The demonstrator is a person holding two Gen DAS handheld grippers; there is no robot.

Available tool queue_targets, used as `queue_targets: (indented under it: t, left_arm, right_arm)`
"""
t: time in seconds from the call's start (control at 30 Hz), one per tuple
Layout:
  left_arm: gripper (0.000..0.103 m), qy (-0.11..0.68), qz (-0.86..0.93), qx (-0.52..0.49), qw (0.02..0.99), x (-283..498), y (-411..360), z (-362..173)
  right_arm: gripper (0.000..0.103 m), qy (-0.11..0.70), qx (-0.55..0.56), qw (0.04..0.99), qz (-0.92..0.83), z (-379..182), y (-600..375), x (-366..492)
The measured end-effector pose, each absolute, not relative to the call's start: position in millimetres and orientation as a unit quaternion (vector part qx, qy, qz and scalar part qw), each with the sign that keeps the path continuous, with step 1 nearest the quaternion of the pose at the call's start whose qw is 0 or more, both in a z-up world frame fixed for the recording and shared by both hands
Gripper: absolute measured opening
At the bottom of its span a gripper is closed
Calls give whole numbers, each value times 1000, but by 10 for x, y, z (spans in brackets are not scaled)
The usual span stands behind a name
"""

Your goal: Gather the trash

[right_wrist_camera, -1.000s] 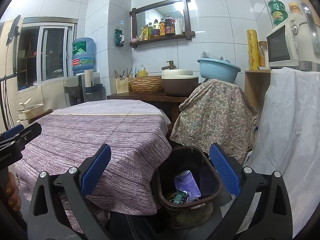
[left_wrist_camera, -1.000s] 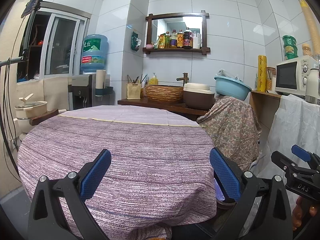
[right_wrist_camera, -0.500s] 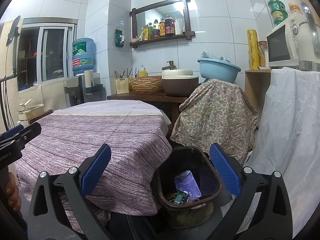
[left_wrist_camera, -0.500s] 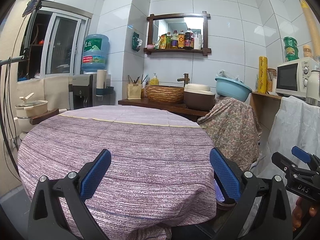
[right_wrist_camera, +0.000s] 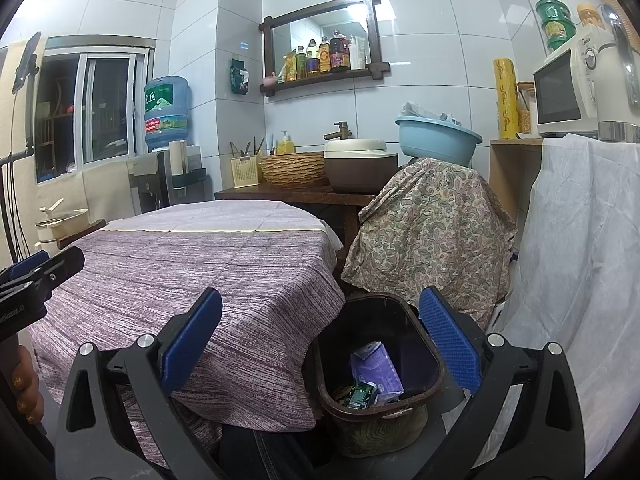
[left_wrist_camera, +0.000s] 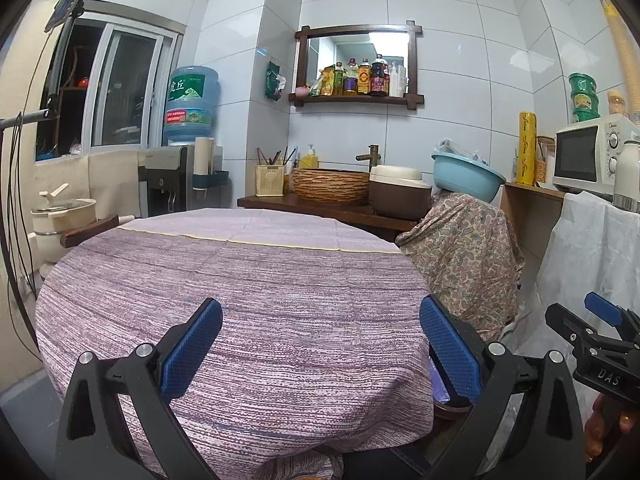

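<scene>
Both grippers empty: my left gripper [left_wrist_camera: 320,344] jaws apart, my right gripper [right_wrist_camera: 320,336] likewise | ahead of left: tablecloth [left_wrist_camera: 240,280], no litter seen | below right: bin [right_wrist_camera: 420,396] holding purple packet [right_wrist_camera: 376,372], green wrapper [right_wrist_camera: 360,394] | collecting looks finished.

Ahead and to the left of my left tool, the water jug [left_wrist_camera: 191,102] is showing large white Chinese characters on its green label, the second looking like "丘"; the smaller print I am not managing to read. Off to that tool's right, the other gripper [left_wrist_camera: 600,344] is displaying "DAS" in white on its black body. Far right, the microwave [left_wrist_camera: 592,156] is carrying a small brand mark, too blurred to make out.
</scene>
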State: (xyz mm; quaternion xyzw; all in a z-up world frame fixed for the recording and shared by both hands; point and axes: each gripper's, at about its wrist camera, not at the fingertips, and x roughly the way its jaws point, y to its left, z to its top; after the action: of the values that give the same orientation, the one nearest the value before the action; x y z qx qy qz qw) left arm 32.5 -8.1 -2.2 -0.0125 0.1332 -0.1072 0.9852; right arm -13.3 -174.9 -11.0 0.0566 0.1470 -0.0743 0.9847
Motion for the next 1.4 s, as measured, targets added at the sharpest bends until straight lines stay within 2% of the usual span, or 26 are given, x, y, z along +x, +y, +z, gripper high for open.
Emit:
queue_targets:
  t: [1.4]
  left_arm:
    - [98,134,-106,-12,985,330,-68,-36]
  right_arm:
    - [97,152,57,984,-71,-127,-1702,-119]
